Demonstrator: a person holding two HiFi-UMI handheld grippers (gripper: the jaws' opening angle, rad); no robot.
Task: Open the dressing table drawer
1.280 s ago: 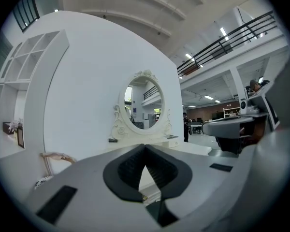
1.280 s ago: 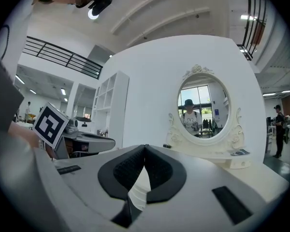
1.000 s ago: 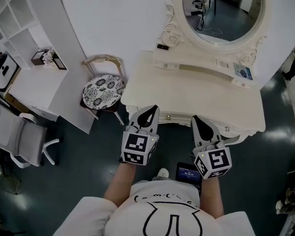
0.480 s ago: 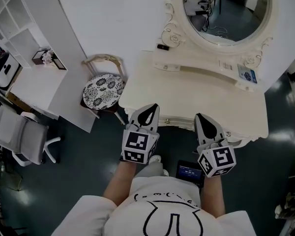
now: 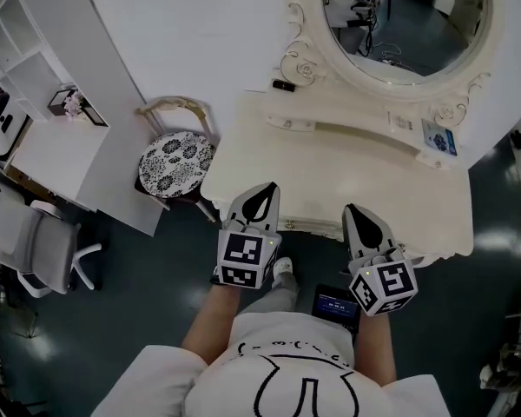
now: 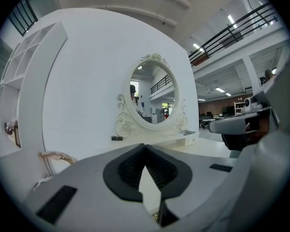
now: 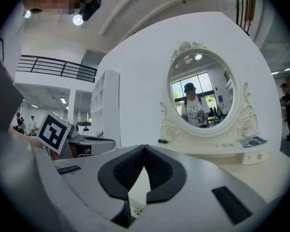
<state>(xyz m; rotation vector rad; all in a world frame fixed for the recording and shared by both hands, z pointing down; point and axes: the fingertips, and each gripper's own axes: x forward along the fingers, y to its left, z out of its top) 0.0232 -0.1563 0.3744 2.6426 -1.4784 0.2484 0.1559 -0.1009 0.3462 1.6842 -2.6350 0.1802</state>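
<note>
Edged toward 12 o'clock, left hand-held gripper [image 5: 262, 191] and right hand-held gripper [image 5: 354, 212], both closed on nothing, hover at the cream counter's [image 5: 347, 176] front edge, shut drawer [image 5: 315, 226] between them, stool [image 5: 168, 162] at 9 o'clock.

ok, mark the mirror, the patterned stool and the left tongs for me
mirror [image 5: 399, 20]: head view, middle of the glass.
patterned stool [image 5: 175, 163]: head view, middle of the seat.
left tongs [image 5: 265, 191]: head view, at the closed tips.
</note>
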